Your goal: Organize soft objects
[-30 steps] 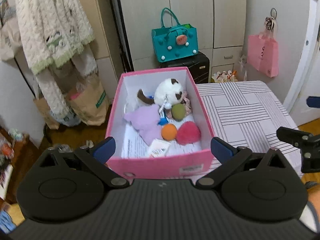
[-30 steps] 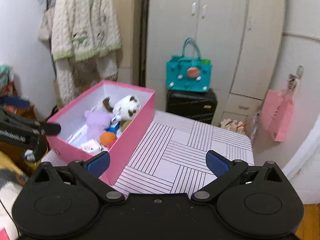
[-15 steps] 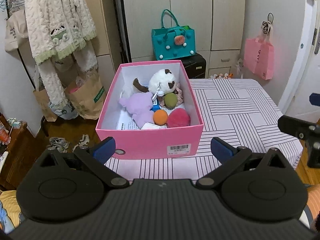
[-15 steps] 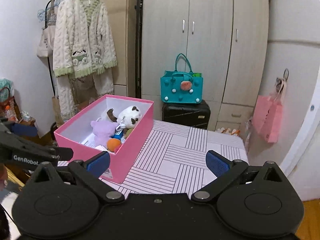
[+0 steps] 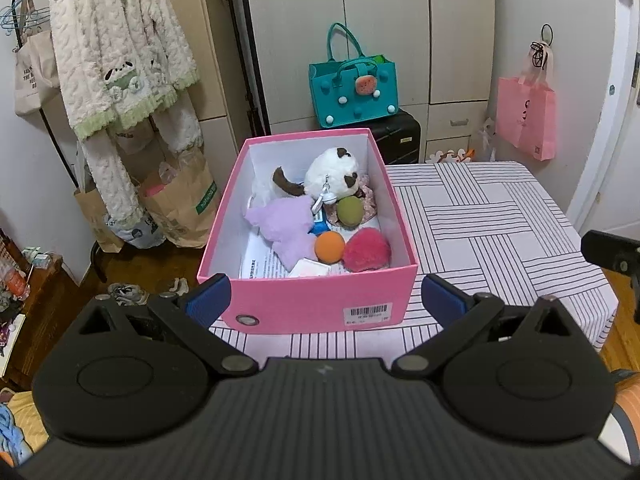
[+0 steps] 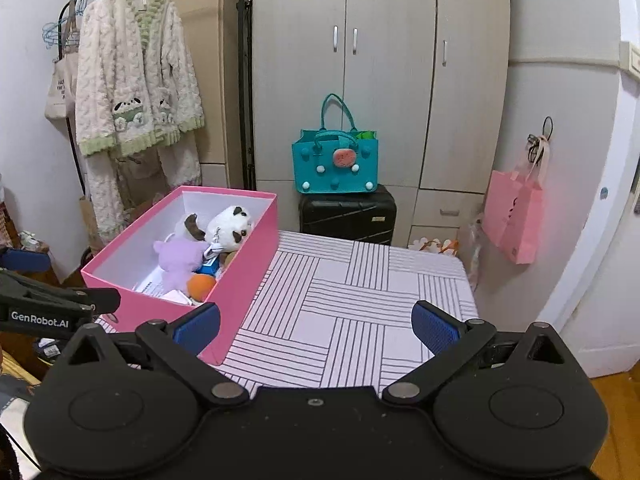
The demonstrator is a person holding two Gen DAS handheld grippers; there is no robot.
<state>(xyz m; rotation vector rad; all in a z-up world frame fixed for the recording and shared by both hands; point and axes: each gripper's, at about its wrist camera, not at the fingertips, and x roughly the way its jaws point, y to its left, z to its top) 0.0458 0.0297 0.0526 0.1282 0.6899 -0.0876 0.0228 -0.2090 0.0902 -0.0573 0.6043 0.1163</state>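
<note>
A pink box (image 5: 320, 304) stands on the left part of the striped table (image 5: 500, 232). Inside lie a white and brown plush cat (image 5: 332, 176), a purple plush (image 5: 288, 224), a green ball (image 5: 350, 211), an orange ball (image 5: 329, 247) and a pink-red pompom (image 5: 367, 255). The box also shows in the right wrist view (image 6: 244, 276). My left gripper (image 5: 325, 301) is open and empty, held back from the box's near wall. My right gripper (image 6: 316, 326) is open and empty above the table's near edge, to the right of the box.
A teal felt bag (image 5: 354, 84) sits on a black suitcase (image 5: 400, 140) behind the table. A pink tote (image 5: 526, 118) hangs on the right wall. A fluffy robe (image 5: 120, 60) hangs at left above paper bags (image 5: 180, 208). Wardrobe doors (image 6: 380, 60) stand behind.
Both grippers have drawn back and up from the box, so the box and table look farther away. Both stay open and empty. The toys in the box have not moved.
</note>
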